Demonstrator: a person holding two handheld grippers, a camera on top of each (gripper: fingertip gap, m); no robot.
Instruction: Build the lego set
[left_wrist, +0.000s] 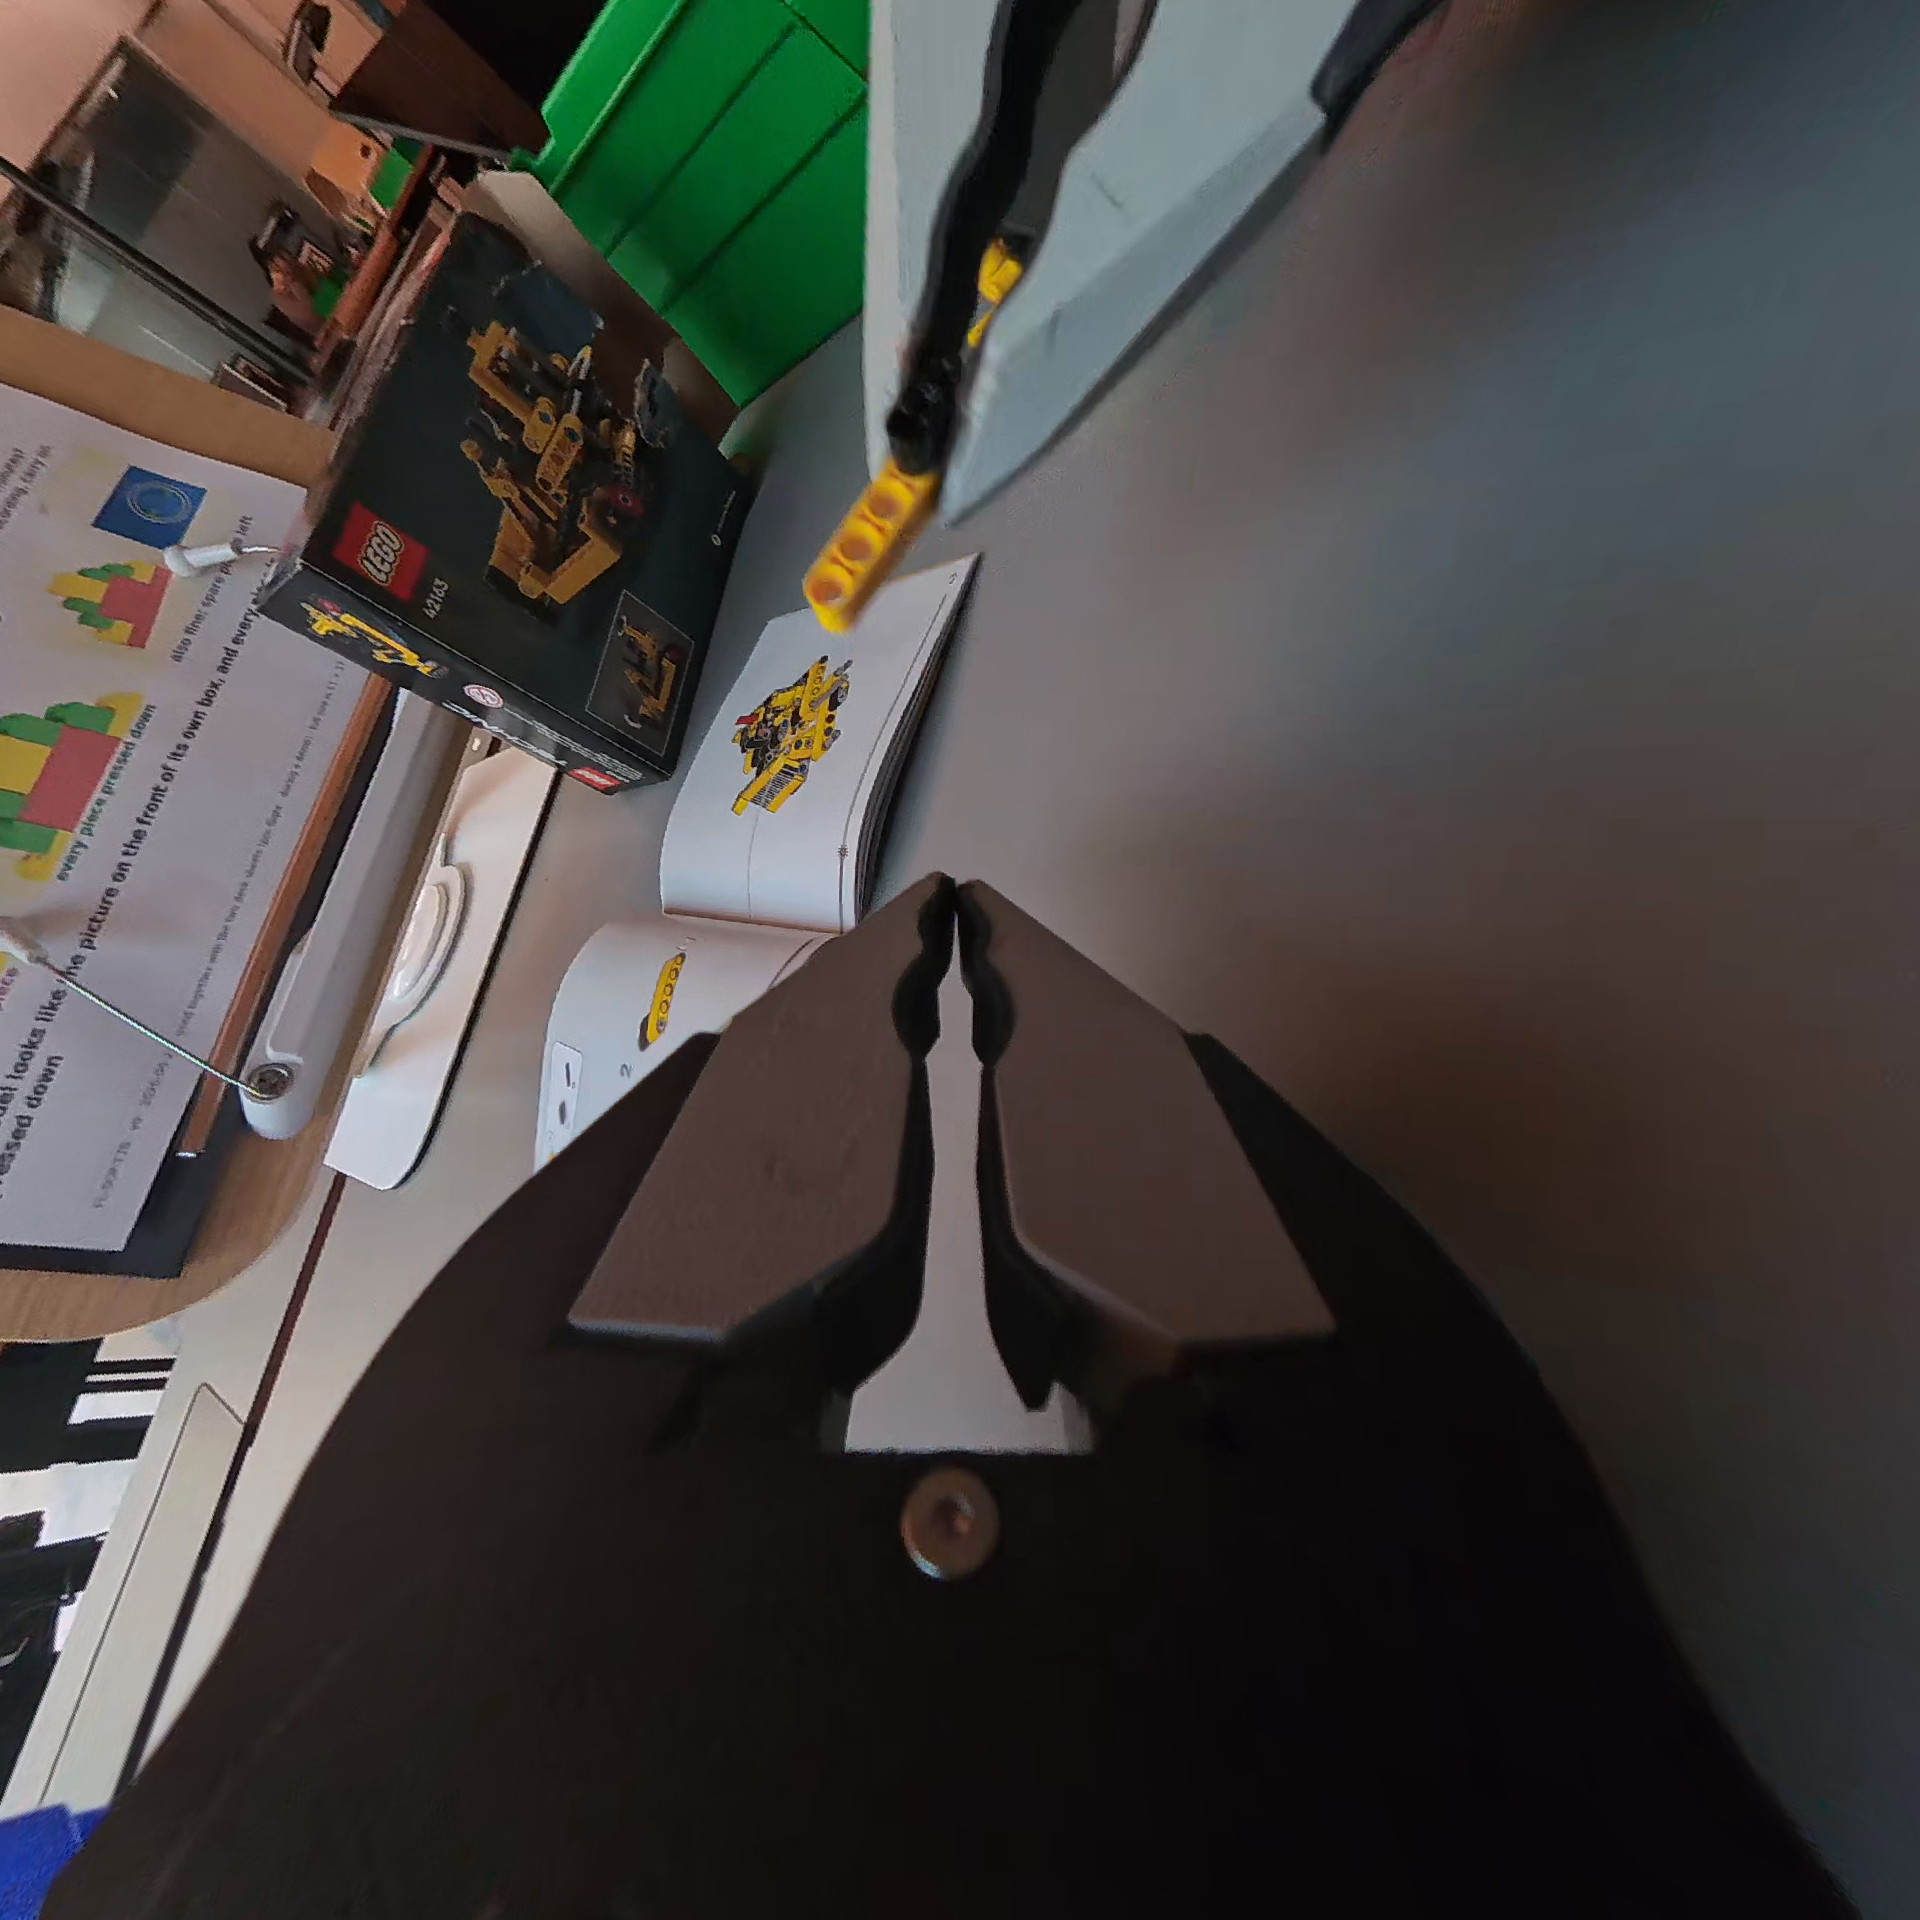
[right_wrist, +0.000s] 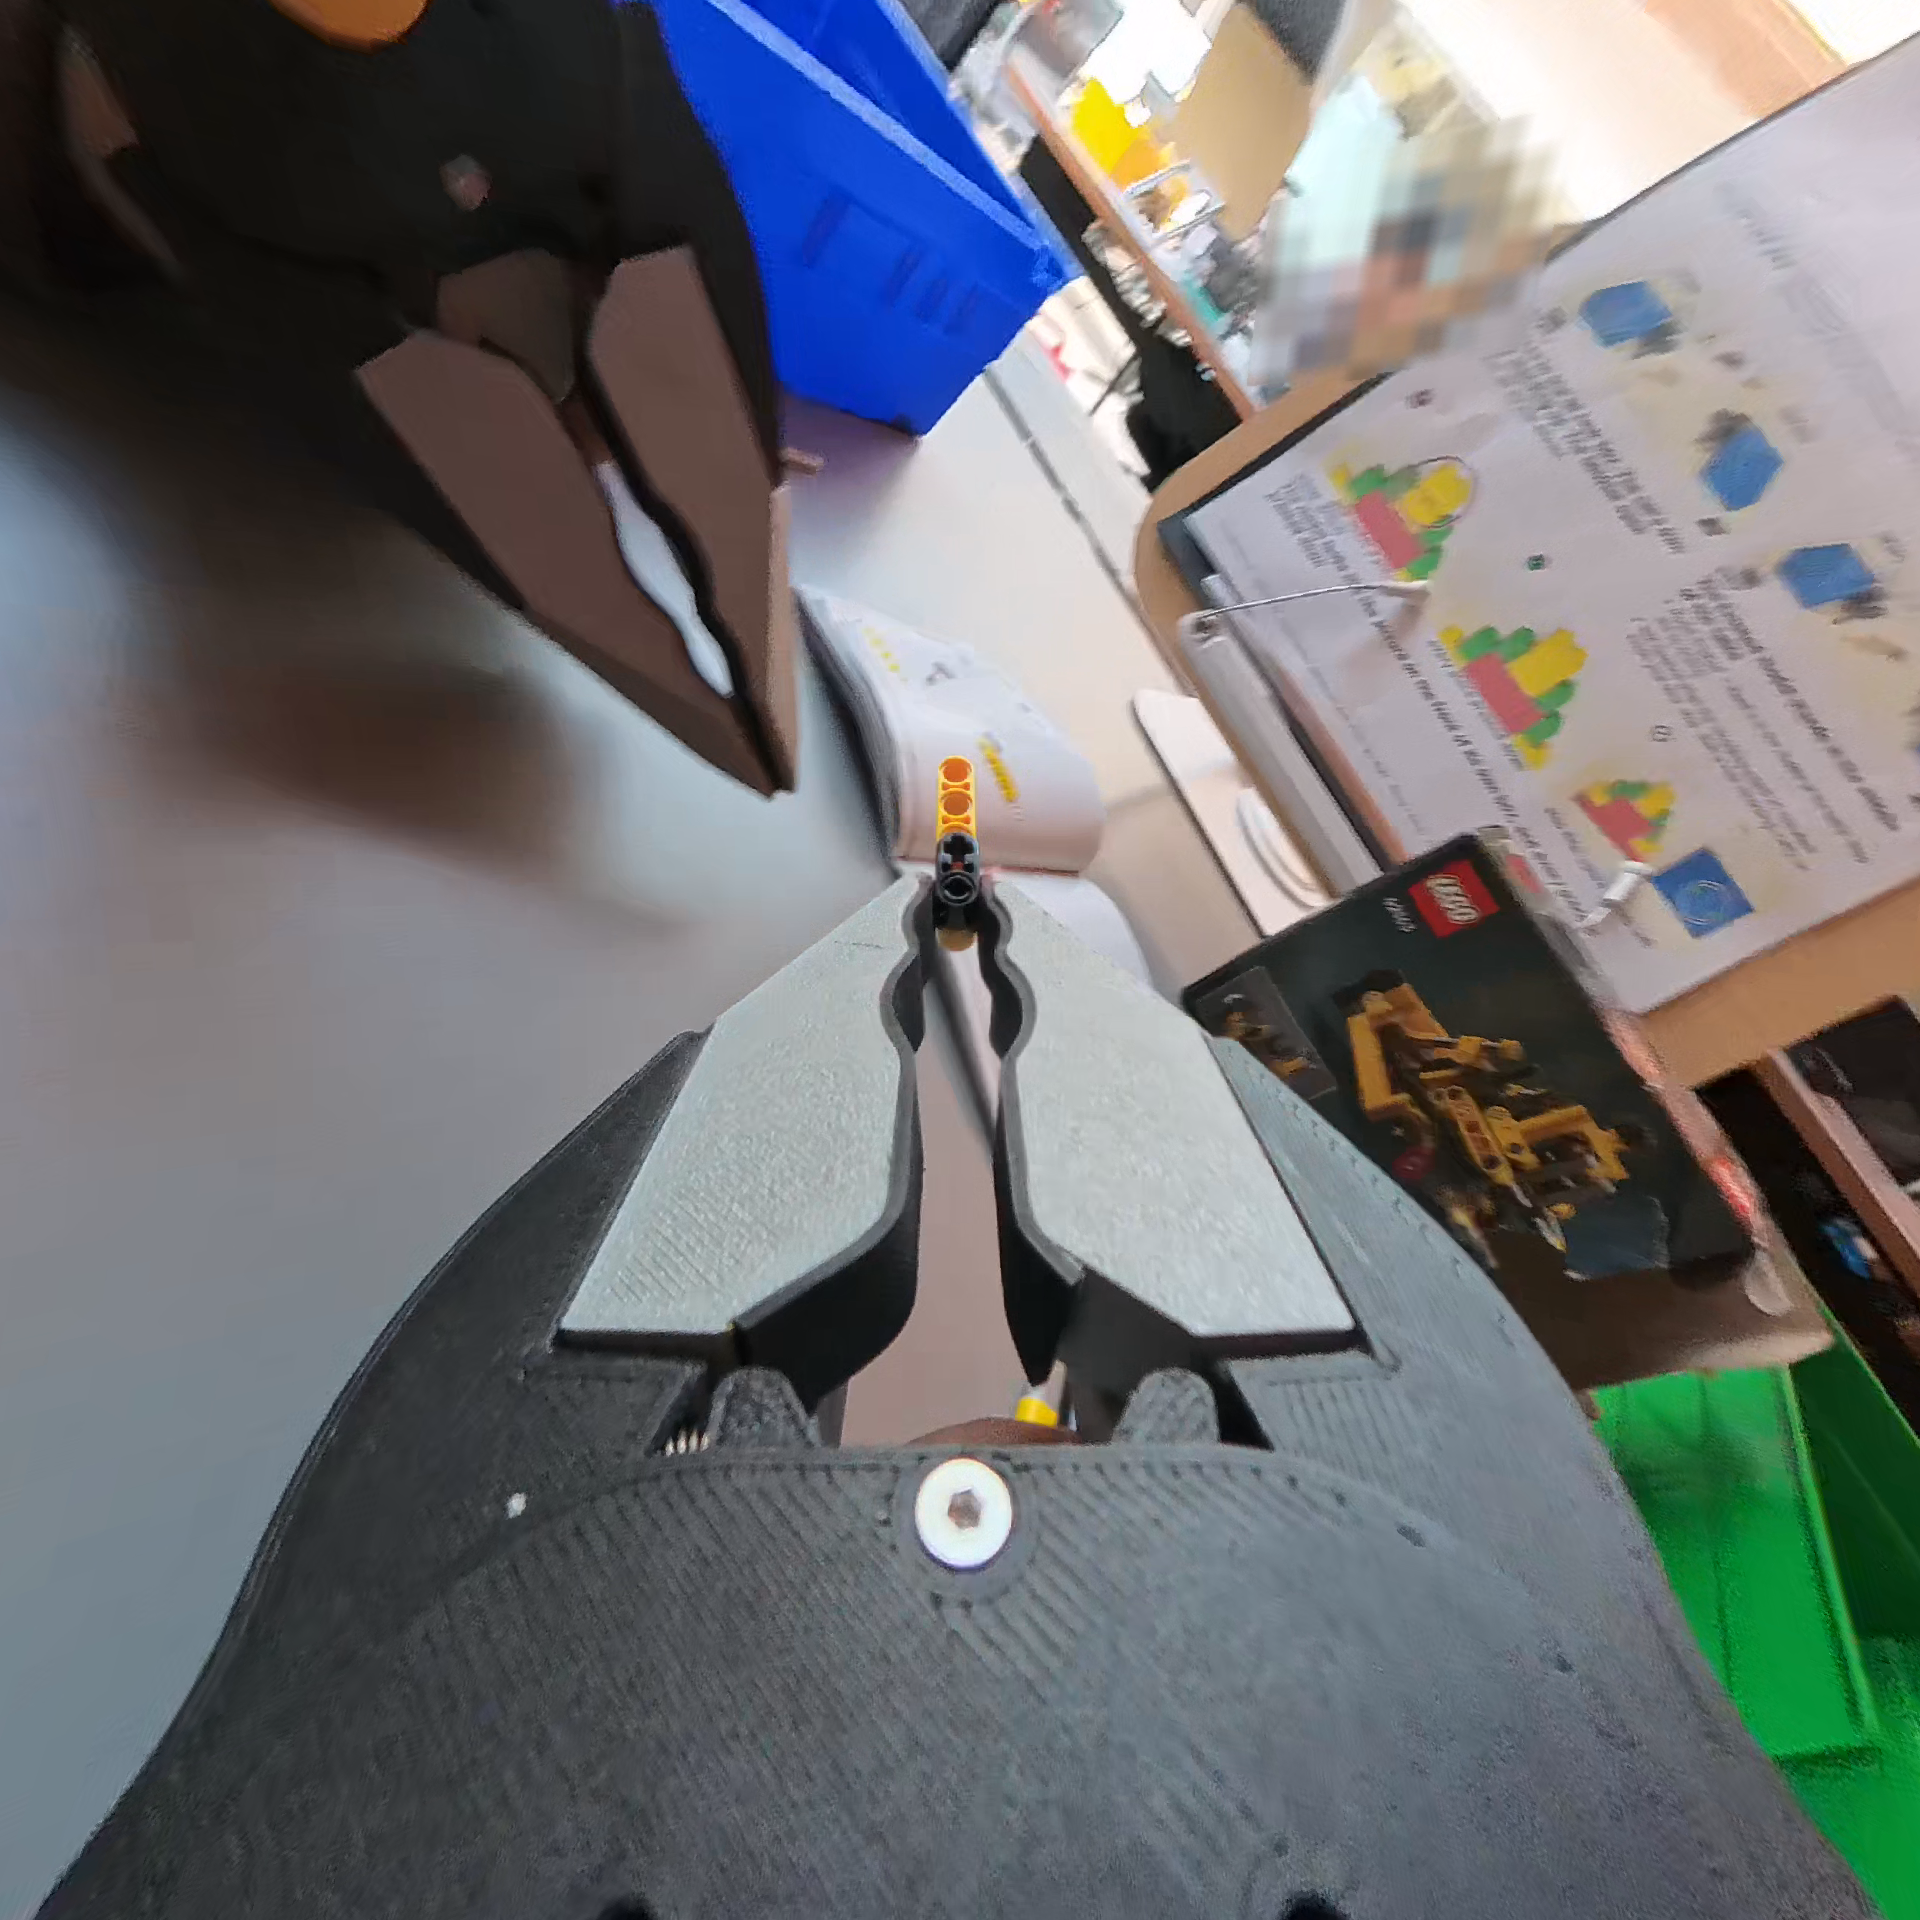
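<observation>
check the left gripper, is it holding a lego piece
No, the left gripper is shut with nothing between its tips; the yellow beam sits in the right gripper.

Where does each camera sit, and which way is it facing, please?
Left wrist view: on the left gripper, shut and empty, facing the booklet and box.
Right wrist view: on the right gripper, gripping a black connector on a yellow beam.
Shared: booklet, box, beam, both grippers.
</observation>
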